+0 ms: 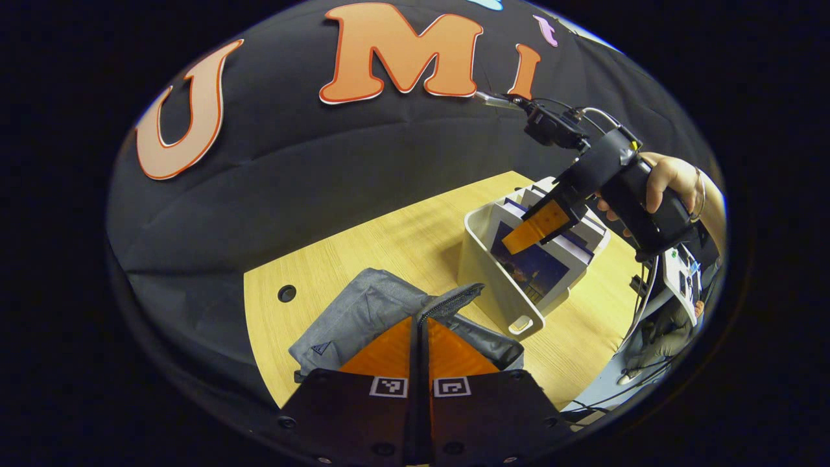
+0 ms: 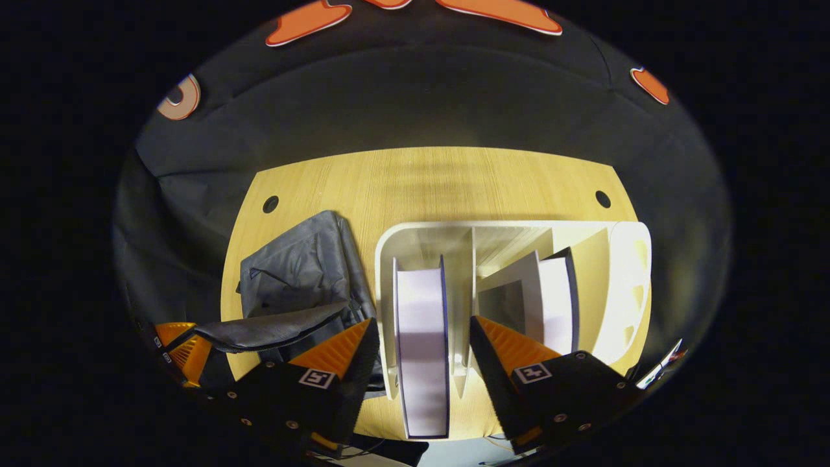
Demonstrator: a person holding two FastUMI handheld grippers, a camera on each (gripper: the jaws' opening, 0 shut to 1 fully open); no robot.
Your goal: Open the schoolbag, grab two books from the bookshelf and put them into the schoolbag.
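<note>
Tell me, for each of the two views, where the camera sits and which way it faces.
Left gripper view: rides the left gripper, shut on the schoolbag's zipper flap, facing across the table to the bookshelf, the right gripper and a hand.
Right gripper view: rides the right gripper, open, looking down astride a book.
Shared: schoolbag, bookshelf, table.

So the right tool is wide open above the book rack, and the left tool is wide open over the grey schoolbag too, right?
Not quite. The right tool is open above the white book rack, straddling a book. But the left tool is shut, pinching the zipper edge of the grey schoolbag, as the left gripper view shows.
</note>
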